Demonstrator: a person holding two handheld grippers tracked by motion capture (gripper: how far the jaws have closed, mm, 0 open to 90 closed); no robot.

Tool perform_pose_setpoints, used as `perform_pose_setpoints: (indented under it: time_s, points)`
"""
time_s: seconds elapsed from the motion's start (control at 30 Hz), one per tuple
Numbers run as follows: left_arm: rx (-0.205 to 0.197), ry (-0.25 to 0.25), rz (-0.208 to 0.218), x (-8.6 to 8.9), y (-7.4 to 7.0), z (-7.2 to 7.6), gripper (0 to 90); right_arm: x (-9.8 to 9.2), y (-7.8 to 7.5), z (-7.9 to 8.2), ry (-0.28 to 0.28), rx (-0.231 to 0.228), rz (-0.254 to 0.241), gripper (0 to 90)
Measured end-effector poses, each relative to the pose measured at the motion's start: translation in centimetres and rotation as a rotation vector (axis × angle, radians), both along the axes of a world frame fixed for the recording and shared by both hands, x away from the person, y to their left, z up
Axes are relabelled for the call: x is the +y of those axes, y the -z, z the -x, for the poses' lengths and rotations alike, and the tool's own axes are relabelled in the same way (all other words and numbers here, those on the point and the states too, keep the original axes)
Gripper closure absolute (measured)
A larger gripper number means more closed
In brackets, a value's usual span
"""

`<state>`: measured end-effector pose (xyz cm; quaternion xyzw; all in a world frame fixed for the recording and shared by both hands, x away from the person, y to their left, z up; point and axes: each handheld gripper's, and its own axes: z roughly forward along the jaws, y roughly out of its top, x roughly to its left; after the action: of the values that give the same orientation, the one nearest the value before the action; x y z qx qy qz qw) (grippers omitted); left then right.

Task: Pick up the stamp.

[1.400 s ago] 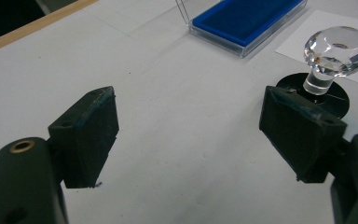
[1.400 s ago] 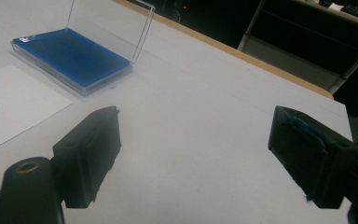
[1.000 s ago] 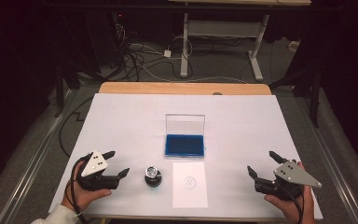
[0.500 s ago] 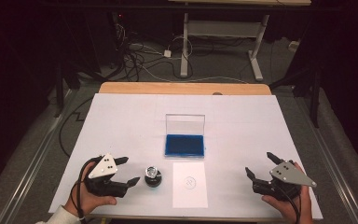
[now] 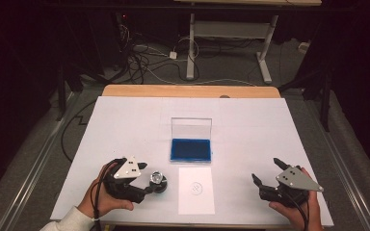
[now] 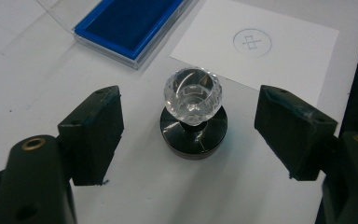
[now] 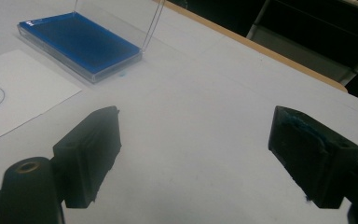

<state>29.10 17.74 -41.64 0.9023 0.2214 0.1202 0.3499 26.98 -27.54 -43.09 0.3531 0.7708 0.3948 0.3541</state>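
A stamp (image 5: 158, 181) with a clear faceted knob on a round black base stands upright on the white table top, left of a paper sheet (image 5: 196, 190) printed with a circled mark. My left gripper (image 5: 147, 178) is open, one jaw on each side of the stamp (image 6: 193, 111), and the pads stand clear of it. Behind the sheet lies a blue ink pad (image 5: 191, 149) in a clear case with its lid raised. My right gripper (image 5: 265, 170) is open and holds nothing, low over bare table at the front right.
The white table top (image 5: 125, 125) ends at a wooden strip along the far edge. Cables and metal desk legs (image 5: 191, 43) are on the floor beyond. The ink pad (image 7: 79, 44) and the paper sheet (image 7: 14, 100) lie to the left in the right gripper view.
My left gripper has moved right and slightly up, from beside the stamp to having a jaw on each side of it. The right gripper has stayed put.
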Motion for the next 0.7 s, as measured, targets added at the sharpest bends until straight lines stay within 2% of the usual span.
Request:
perform_pose_setpoints:
  time_s: [0.1, 0.27, 0.3, 0.4, 0.5, 0.57, 0.7]
  points:
    - [0.017, 0.000, -0.030, -0.6, 0.5, -0.6, 23.5, 0.1, 0.0, 0.0, -0.002, 0.004, 0.001, 17.1]
    - [0.048, 0.017, -0.076, -1.2, 0.7, -1.4, 29.0, 0.1, 0.1, 0.0, -0.011, 0.015, 0.007, 18.3]
    - [0.054, 0.027, -0.105, -1.7, 0.7, -1.5, 32.2, 0.2, 0.2, -0.1, -0.014, 0.021, 0.016, 18.7]
    - [0.061, 0.035, -0.125, -2.1, 0.6, -1.7, 32.9, 0.3, 0.3, -0.1, -0.021, 0.024, 0.022, 18.7]
    - [0.075, 0.061, -0.142, -2.5, 0.6, -2.0, 44.1, 0.4, 0.3, 0.0, -0.031, 0.036, 0.026, 19.6]
    - [0.071, 0.064, -0.143, -2.6, 0.6, -2.2, 45.1, 0.4, 0.3, 0.0, -0.036, 0.041, 0.028, 19.7]
    - [0.094, 0.063, -0.156, -2.6, 0.9, -2.7, 45.2, 0.4, 0.4, 0.0, -0.039, 0.044, 0.031, 19.6]
